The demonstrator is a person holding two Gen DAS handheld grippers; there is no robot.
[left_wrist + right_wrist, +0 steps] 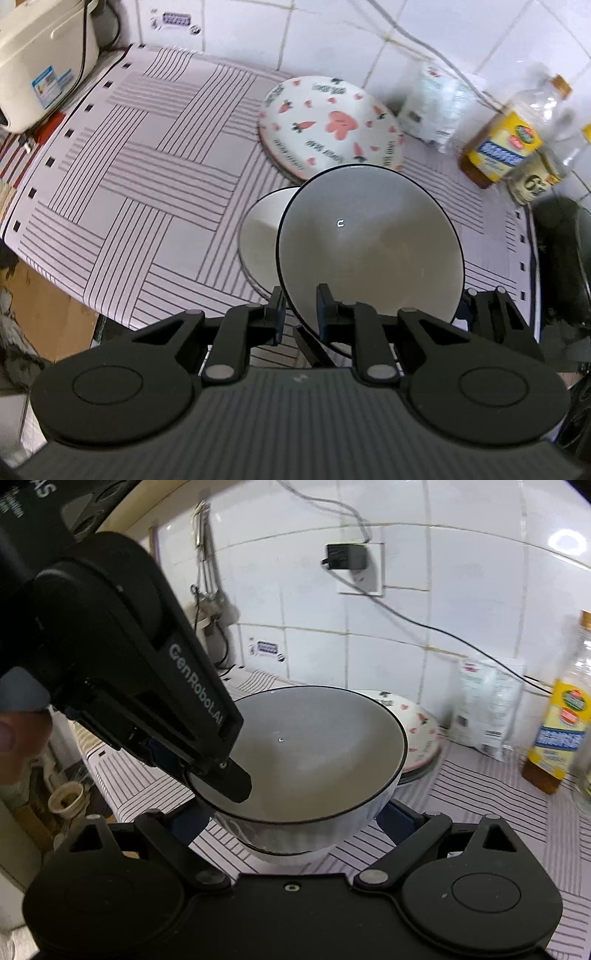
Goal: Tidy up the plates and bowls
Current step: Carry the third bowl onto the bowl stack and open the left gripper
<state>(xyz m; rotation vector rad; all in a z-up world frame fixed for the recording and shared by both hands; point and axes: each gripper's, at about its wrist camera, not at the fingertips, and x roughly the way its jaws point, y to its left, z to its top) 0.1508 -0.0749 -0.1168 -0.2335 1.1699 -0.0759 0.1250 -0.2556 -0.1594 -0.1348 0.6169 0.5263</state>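
A: Left wrist view first. What is the left hand-held gripper (301, 314) doing?

B: Its two fingers are pinched on the near rim of a white bowl (369, 243) with a dark edge, one finger inside and one outside. That bowl is tilted up off the worktop (129, 177), which wears a striped cloth.

A: Anything under it?

B: A second white bowl (262, 240) peeks out at about nine o'clock from the held one, partly hidden behind it. At twelve o'clock sits a plate (328, 122) with pink hearts and carrots, close to the tiled wall.

A: And the right wrist view?

B: The right hand-held gripper (295, 819) has its fingers spread wide on either side of the bowl's ribbed outer wall. Whether the pads actually press on the wall I cannot tell, since the bowl hides them.

A: What else is on the worktop?

B: A white bag (430, 107) at one o'clock from the patterned plate, and an oil bottle (506, 140) with a yellow label at three o'clock. A cream appliance (40, 62) stands at the far left corner.
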